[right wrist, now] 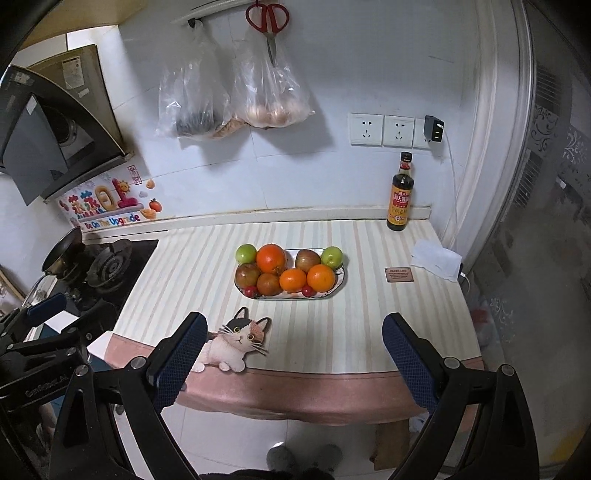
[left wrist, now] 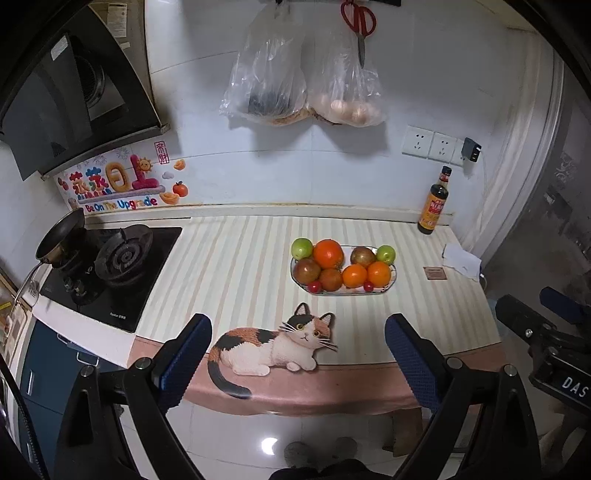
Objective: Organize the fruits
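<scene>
An oval white plate (left wrist: 393, 279) (right wrist: 341, 282) sits on the striped counter, holding oranges (left wrist: 328, 253) (right wrist: 271, 258), green apples (left wrist: 301, 248) (right wrist: 331, 256), reddish apples (left wrist: 307, 270) (right wrist: 247, 275) and two cherry tomatoes (left wrist: 314, 286) (right wrist: 307, 291). My left gripper (left wrist: 298, 334) hangs open near the counter's front edge, well short of the plate, with nothing between its blue-padded fingers. My right gripper (right wrist: 294, 332) is likewise open and empty, in front of the plate. In the left wrist view the right gripper's body (left wrist: 546, 332) shows at the far right.
A cat-shaped mat (left wrist: 273, 343) (right wrist: 236, 341) lies at the counter's front edge. A gas stove (left wrist: 110, 266) with a pan (left wrist: 61, 236) is on the left. A soy sauce bottle (right wrist: 400, 194), a small brown card (right wrist: 398, 275) and a white tissue (right wrist: 436, 260) sit at the right. Bags (left wrist: 303, 85) and scissors (left wrist: 359, 26) hang on the wall.
</scene>
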Action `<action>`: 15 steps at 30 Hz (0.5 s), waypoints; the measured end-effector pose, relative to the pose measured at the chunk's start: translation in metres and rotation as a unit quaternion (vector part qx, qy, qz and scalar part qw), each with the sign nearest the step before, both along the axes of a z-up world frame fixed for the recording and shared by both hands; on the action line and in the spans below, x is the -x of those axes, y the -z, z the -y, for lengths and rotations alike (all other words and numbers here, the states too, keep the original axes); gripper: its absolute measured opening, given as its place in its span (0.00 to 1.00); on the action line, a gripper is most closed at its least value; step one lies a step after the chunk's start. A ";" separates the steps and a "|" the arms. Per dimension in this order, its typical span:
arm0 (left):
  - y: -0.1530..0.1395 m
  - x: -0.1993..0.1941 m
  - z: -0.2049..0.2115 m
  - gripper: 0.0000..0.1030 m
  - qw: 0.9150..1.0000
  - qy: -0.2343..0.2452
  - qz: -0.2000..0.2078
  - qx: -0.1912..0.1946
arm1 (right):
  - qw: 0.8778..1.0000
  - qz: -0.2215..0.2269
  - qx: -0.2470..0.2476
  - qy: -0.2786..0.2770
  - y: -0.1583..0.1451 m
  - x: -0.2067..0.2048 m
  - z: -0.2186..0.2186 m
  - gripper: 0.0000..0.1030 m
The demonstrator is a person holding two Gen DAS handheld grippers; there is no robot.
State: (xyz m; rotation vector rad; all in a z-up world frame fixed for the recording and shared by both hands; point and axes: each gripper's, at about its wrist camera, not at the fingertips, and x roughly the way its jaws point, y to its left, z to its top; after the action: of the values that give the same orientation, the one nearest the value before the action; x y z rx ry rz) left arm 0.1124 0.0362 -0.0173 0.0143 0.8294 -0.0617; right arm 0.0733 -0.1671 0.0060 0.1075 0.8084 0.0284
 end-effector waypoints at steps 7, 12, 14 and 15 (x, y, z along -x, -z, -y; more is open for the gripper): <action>-0.001 0.003 0.008 0.93 1.000 -0.010 -0.005 0.004 | 1.000 -0.004 -0.012 -0.004 -0.003 0.003 0.012 0.95; 0.002 -0.005 0.012 0.93 1.000 -0.016 -0.009 0.004 | 1.000 -0.006 -0.009 -0.004 -0.002 -0.007 0.020 0.96; 0.005 -0.013 0.014 0.93 1.000 -0.017 -0.012 0.004 | 1.000 -0.012 -0.009 -0.005 0.002 -0.014 0.022 0.96; 0.007 -0.018 0.015 0.94 1.000 -0.017 -0.014 0.003 | 1.000 -0.012 -0.009 -0.005 0.005 -0.018 0.023 0.96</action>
State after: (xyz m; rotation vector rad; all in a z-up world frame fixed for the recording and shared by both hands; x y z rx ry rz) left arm 0.1303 0.0210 -0.0238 -0.0057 0.8573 -0.0322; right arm 0.0911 -0.1899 0.0014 0.1215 0.8337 0.0434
